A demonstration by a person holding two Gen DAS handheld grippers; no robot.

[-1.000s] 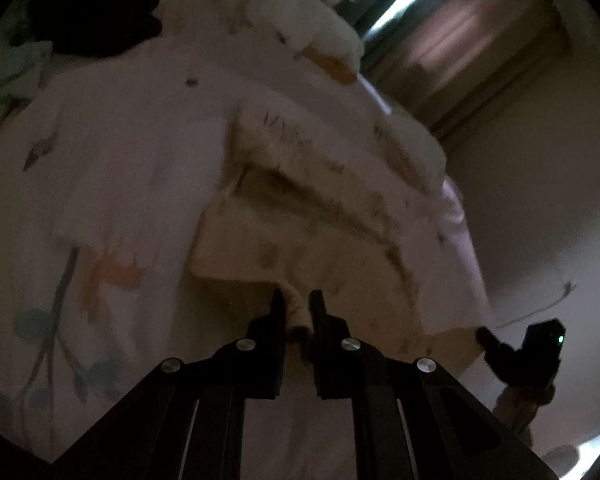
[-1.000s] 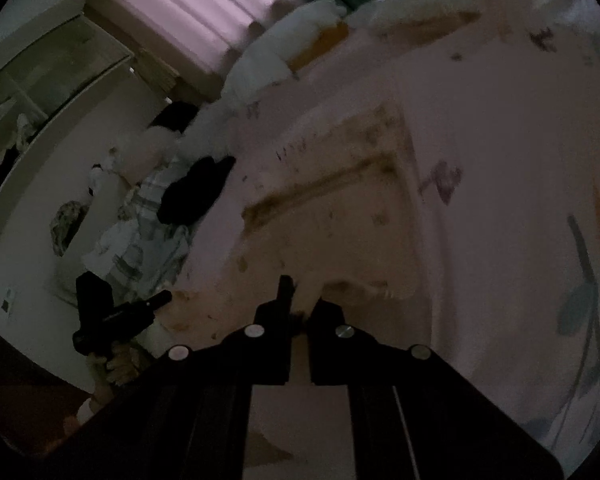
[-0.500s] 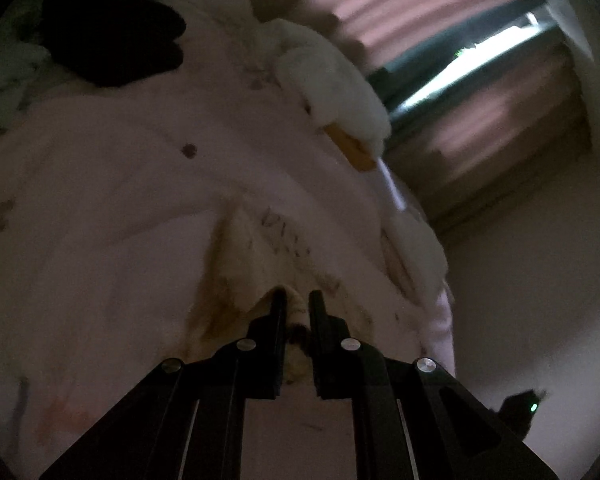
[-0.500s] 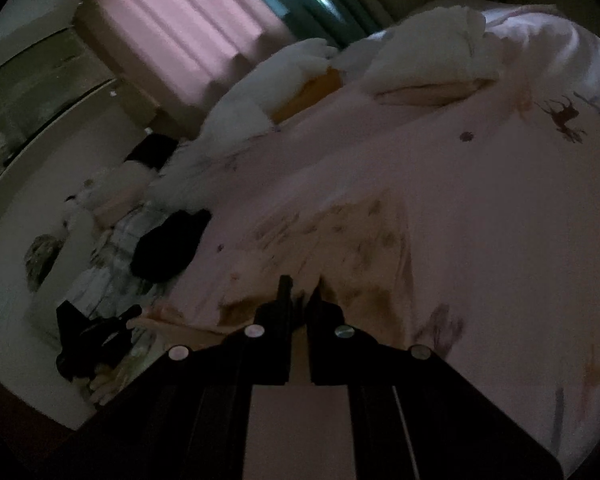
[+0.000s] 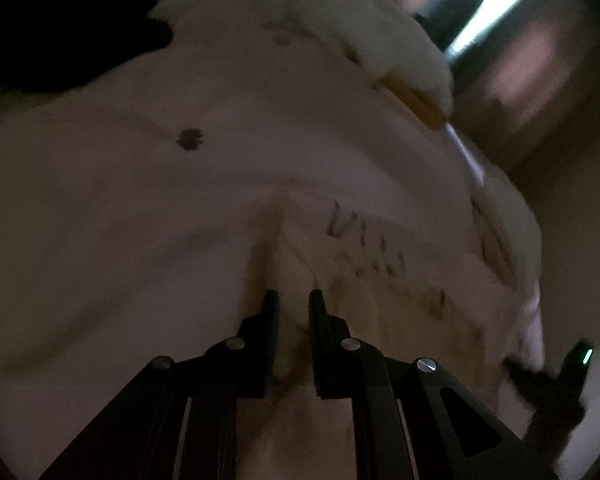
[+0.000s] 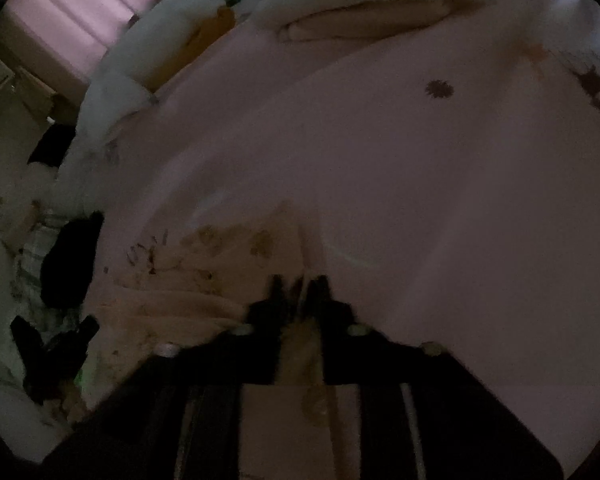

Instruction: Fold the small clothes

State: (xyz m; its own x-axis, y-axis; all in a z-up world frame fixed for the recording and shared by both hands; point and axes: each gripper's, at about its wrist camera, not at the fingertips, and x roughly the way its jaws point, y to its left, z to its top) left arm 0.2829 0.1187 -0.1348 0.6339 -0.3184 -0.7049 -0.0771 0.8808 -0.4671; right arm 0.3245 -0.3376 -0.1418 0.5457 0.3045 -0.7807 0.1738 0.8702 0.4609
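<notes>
The bed [image 5: 140,208] fills both views, covered by a pale pink sheet [image 6: 400,200] printed with small dark flower marks. Pillows [image 6: 360,12] lie at the head edge, below the curtain [image 6: 80,12]. A black garment [image 5: 60,20] lies near the bed's far left corner in the left wrist view; in the right wrist view it [image 6: 70,264] sits at the left edge on a heap of checked cloth.

The garment [image 5: 380,280], cream with dark printed marks, lies on the sheet near the foot edge. Its long axis runs across the bed, from one gripper to the other. In the left wrist view a raised fold ridge points away from the fingers toward the head edge.

The left gripper [image 5: 294,304] holds 1 end of the garment: cloth fills the narrow gap between its 2 fingers. The right gripper [image 6: 298,288] holds the other end [image 6: 228,256] the same way, with cloth bunched between its near-closed fingers; this view is blurred.
</notes>
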